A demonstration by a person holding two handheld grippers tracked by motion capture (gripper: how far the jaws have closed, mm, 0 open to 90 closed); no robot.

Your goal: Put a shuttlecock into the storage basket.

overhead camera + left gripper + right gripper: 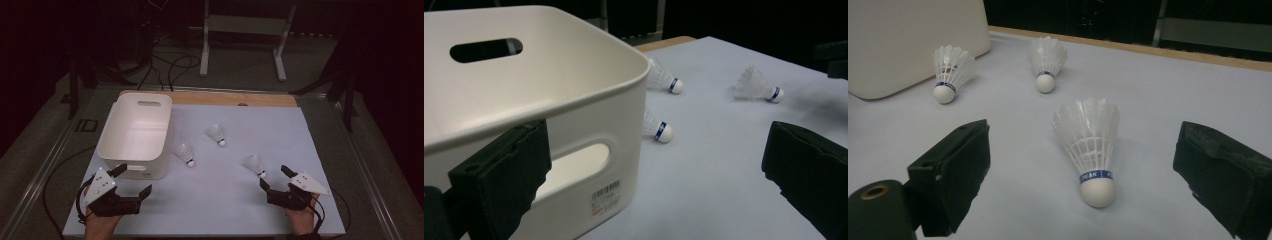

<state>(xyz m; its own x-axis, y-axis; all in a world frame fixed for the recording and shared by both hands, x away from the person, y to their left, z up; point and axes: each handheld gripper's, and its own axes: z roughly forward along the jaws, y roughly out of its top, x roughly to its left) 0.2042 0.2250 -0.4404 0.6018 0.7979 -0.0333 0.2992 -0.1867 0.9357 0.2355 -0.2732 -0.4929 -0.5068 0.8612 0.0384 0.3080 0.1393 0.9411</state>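
The right tool (1083, 170), jaws spread wide, is lined up on the nearest shuttlecock (1091, 150), lying on the bench (240, 195) and banded "PEAK". Nothing is held by the wide-open left tool (134, 180) beside the barcode-labelled bin (135, 132). All three shuttlecocks appear still to be collected.

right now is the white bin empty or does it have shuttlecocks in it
Empty. The high view shows the white bin's bare inside, and all three shuttlecocks lie on the table beside it.
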